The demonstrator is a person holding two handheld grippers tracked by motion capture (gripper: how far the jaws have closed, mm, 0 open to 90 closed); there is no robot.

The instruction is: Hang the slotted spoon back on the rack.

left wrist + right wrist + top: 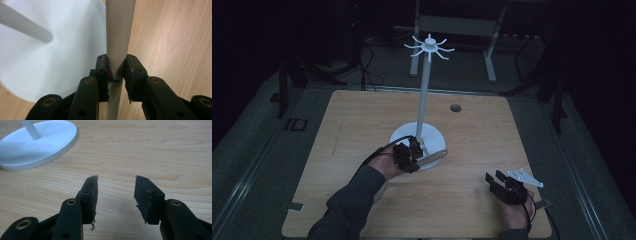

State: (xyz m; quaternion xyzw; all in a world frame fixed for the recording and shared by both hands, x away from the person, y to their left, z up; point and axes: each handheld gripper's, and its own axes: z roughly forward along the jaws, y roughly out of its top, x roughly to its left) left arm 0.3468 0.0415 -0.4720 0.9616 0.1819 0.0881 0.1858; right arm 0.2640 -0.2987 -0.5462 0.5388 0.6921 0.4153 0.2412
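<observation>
Left gripper (117, 72) fingers clamped on pale strip (118, 37) beside white stand (424, 100); lift steadily, right gripper (116, 195) fingers wide, idle.

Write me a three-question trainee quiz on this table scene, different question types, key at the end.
1. True or false: the left gripper is shut on a pale flat strip.
2. Multiple choice: the right gripper is (a) shut on the stand's pole, (b) open over bare table, (c) shut on a cup.
3. Fill in: the white stand with hooks on top rises from a round ____.

Key: 1 true; 2 b; 3 base.
</observation>
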